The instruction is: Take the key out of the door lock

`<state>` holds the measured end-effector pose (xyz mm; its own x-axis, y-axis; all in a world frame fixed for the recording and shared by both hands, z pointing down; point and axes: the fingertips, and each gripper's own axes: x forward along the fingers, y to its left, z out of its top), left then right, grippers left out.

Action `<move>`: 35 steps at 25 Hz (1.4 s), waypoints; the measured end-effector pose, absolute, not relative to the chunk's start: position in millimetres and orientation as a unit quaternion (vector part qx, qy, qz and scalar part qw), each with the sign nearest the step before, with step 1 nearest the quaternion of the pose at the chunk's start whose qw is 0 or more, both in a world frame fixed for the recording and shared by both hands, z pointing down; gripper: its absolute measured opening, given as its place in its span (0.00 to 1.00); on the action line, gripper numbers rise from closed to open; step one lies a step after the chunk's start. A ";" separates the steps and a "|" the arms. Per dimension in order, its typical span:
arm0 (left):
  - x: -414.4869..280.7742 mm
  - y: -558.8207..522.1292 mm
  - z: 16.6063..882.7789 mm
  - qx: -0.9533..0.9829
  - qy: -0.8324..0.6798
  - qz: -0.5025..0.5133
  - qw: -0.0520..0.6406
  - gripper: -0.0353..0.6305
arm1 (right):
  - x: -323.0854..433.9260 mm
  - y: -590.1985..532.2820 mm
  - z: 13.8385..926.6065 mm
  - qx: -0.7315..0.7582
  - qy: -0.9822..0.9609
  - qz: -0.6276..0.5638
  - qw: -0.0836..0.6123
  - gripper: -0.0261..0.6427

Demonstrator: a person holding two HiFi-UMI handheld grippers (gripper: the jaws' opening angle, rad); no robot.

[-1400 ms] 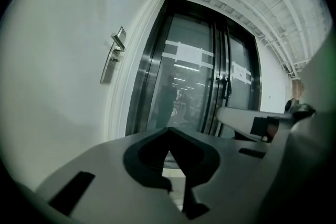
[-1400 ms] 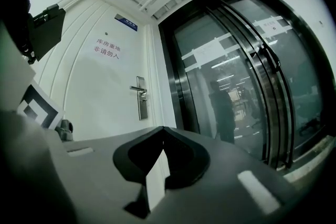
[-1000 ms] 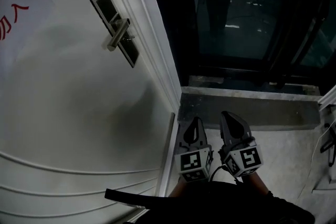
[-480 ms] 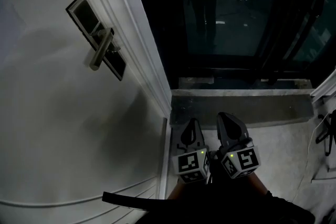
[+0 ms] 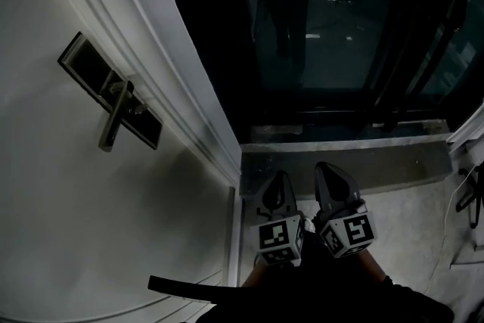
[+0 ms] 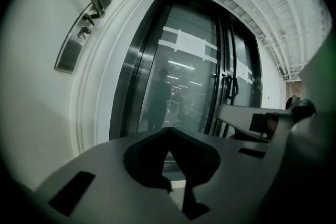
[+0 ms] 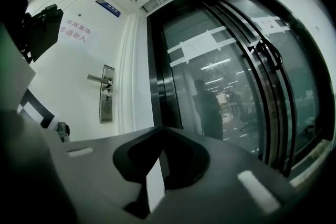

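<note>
The white door [image 5: 91, 223] fills the left of the head view. Its dark lock plate [image 5: 113, 93] carries a metal lever handle [image 5: 112, 125], and a small key [image 5: 138, 109] sticks out just below the handle's hub. The left gripper view shows the same lock plate [image 6: 71, 50] and key [image 6: 82, 33] far off at upper left; the right gripper view shows the plate [image 7: 107, 107] and handle [image 7: 98, 79] at left. My left gripper [image 5: 278, 185] and right gripper [image 5: 330, 176] hang side by side low near my body, both shut and empty, well away from the lock.
Dark glass sliding doors [image 5: 340, 19] stand to the right of the white door frame [image 5: 189, 87], with a grey stone threshold [image 5: 355, 159] below. A paper sign [image 7: 79, 34] with red characters hangs on the door above the lock. Cables [image 5: 470, 200] hang at the right edge.
The head view has swung, so the lock plate and handle now sit further left and lower in the picture. Both grippers stay in the same place, still shut.
</note>
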<state>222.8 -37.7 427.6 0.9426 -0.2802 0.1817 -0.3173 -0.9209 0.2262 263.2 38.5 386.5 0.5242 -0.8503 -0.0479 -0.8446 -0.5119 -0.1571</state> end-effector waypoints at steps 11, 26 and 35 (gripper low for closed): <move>310.1 -55.9 412.6 0.974 -0.183 0.059 0.118 0.05 | 356.1 20.6 373.6 -0.856 0.508 -0.018 0.089 0.04; 266.2 -107.5 413.9 0.929 -0.347 0.037 0.120 0.05 | 330.1 -53.3 373.2 -0.744 0.661 -0.020 0.095 0.04; 197.4 -147.7 406.7 0.892 -0.437 0.028 0.115 0.05 | 267.0 -108.6 365.8 -0.668 0.739 -0.019 0.089 0.04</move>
